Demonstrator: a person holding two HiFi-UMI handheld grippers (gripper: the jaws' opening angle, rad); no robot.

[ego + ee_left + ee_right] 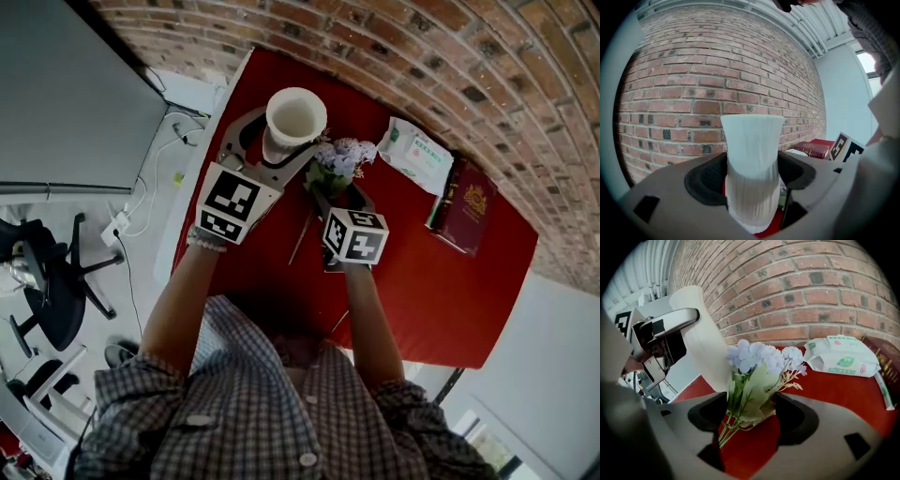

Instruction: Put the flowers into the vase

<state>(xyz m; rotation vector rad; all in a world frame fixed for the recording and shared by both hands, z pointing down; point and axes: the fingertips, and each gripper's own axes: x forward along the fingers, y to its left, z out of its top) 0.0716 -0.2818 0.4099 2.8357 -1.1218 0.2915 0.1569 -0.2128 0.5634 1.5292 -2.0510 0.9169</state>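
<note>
Pickup stage: the left gripper (752, 174) has its jaws clamped on the white vase (752, 140), holding it upright. The right gripper (750, 417) has its jaws wide, with the flowers (757, 363) between them on the red bench (834, 392) — not yet pinched. The next move probably calls for closing on the stems. Only the head view shows the vase's open mouth.

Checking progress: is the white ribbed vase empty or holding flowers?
Empty: the white ribbed vase shows a bare mouth; the pale-blue flower bunch lies beside it.
</note>
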